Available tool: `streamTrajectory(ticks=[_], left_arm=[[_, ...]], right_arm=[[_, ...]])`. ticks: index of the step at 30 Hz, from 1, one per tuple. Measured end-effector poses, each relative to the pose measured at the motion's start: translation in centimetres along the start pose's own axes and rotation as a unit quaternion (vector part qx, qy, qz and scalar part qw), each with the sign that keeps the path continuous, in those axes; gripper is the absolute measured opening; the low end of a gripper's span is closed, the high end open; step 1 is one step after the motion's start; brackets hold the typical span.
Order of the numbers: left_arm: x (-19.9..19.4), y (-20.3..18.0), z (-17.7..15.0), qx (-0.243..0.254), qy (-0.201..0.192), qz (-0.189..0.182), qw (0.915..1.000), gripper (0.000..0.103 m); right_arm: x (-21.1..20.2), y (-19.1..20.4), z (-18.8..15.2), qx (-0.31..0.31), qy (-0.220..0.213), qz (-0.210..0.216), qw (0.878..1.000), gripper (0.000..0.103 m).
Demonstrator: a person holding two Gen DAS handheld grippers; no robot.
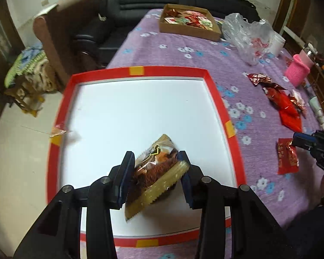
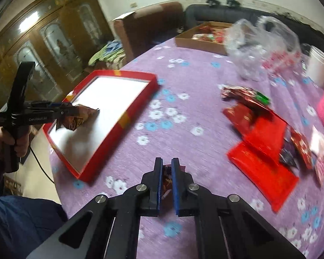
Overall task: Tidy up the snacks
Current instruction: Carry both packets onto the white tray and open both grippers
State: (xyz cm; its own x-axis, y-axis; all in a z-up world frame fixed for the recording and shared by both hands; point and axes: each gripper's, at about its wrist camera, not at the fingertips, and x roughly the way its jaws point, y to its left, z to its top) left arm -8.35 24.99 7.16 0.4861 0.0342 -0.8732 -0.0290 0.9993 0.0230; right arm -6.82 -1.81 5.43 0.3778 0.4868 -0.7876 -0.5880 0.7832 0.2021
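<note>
A red-rimmed white tray (image 1: pixel 218 99) is sitting on a purple tablecloth (image 1: pixel 183 60) showing white and blue flowers; a gold-brown snack packet (image 1: pixel 155 168) is hanging above.

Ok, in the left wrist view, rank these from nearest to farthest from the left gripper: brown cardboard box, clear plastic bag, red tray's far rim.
1. Red tray's far rim, straight ahead of the left gripper.
2. Clear plastic bag, farther back on the right.
3. Brown cardboard box, at the table's far end by the sofa.

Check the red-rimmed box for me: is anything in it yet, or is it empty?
Empty so far: the red-rimmed box shows only bare white floor. The gold snack packet hangs above it, clamped in the left gripper.
</note>
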Motion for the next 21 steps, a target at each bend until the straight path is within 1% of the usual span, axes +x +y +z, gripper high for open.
streamTrajectory(ticks=[2,6,13,14,18,21], left_arm=[[-0.5,0.0,-0.3,0.005,-0.009,0.011,0.9999,0.039],[-1.6,-0.4,-0.7,0.015,-0.024,0.020,0.9994,0.039],[-3.1,-0.4,-0.4,-0.002,-0.042,0.025,0.9988,0.039],[-3.2,-0.5,-0.4,-0.003,-0.045,0.024,0.9987,0.039],[-3.3,-0.7,-0.5,-0.010,-0.042,0.027,0.9987,0.039],[-3.4,-0.7,-0.8,-0.020,-0.037,0.023,0.9989,0.039]], right_arm=[[0.7,0.4,0.4,-0.001,0.008,0.004,1.000,0.007],[1.4,0.4,0.7,0.006,0.009,0.014,1.000,0.006],[0.4,0.8,0.9,-0.012,0.000,0.018,1.000,0.004],[0.2,1.1,1.0,-0.023,-0.001,0.018,1.000,0.004],[0.5,2.4,1.5,-0.054,-0.002,0.023,0.998,0.004],[0.3,3.0,2.0,-0.063,-0.017,0.030,0.997,0.004]])
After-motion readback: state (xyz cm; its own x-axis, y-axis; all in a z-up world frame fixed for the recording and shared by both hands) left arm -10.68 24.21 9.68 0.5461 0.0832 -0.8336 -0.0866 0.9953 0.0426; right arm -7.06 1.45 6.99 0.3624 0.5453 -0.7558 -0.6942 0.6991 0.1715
